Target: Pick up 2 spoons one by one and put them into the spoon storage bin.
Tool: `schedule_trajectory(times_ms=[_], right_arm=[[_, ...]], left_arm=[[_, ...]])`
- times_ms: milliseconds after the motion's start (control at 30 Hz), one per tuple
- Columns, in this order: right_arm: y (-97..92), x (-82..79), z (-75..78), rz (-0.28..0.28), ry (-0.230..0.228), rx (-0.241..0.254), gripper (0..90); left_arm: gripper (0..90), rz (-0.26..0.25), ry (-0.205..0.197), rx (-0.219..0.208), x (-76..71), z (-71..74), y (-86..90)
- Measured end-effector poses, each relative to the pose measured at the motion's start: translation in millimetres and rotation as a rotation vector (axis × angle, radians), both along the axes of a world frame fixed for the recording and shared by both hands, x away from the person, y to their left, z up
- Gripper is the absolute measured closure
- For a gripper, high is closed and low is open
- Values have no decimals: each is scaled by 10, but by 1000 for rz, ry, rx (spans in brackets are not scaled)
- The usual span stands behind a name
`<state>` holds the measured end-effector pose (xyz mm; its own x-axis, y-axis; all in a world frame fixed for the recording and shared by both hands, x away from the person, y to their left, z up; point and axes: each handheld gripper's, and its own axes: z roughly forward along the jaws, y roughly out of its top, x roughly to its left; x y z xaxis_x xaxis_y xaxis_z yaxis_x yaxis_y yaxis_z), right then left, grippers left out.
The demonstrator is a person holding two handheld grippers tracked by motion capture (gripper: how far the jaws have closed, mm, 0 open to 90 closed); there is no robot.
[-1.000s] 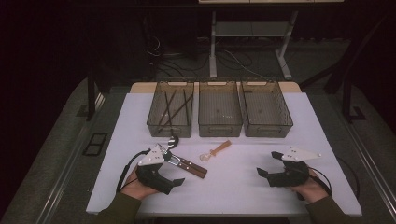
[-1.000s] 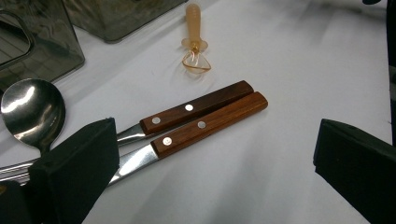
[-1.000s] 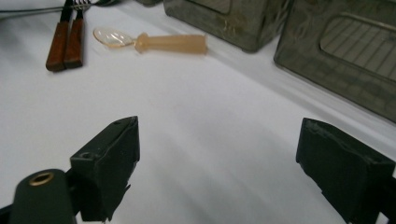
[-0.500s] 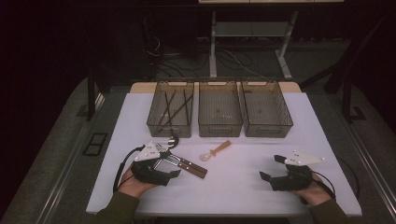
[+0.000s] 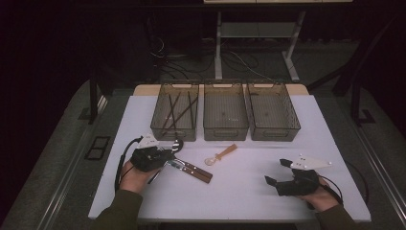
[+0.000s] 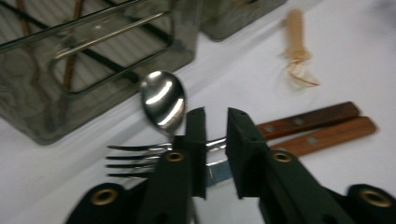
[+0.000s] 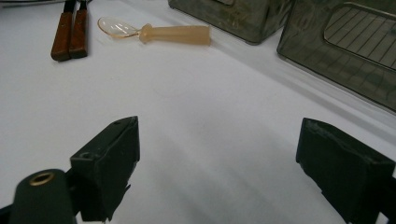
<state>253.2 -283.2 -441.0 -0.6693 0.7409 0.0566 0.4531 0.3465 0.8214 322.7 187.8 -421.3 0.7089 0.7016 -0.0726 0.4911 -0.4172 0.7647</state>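
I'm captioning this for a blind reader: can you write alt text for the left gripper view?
The left gripper has just been closing its two black jaws around the metal neck of a spoon, above a fork with a wooden handle. A mesh basket stands behind on the white table.

- White table top (image 5: 239, 191), rectangular, w/ a tan strip along the far edge.
- 3 clear smoky bins in a row at the far side: left bin (image 5: 175, 116) holds thin dark sticks; middle bin (image 5: 225, 112) & right bin (image 5: 273, 112) look nearly bare.
- Near left-centre: 2 wood-handled utensils (image 5: 194, 170) lying side by side, handles touching; one is a fork (image 6: 135, 160).
- Metal spoon (image 6: 163, 100) by the fork's tines, just in front of the left bin.
- Small clear spoon w/ tan handle (image 5: 220, 155), near the middle bin, apart from the wood handles.
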Motion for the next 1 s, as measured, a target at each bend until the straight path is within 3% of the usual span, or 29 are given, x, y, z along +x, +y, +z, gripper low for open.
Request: schedule_trajectory(times_ms=[100,433,567,700,1000], right_arm=[[4,2,-2,1,-1,-2,136],[-9,-6,9,-2,-3,6,137],[-3,-11,10,5,-8,3,137],[2,-17,15,7,-8,3,137],[5,-18,18,7,-11,0,137]], left_arm=[[882,32,16,15,120,-25,-4],[889,111,45,73,425,-171,-65],[889,131,41,109,483,-191,-96],[890,151,40,83,527,-190,-89],[890,164,43,115,565,-239,-108]])
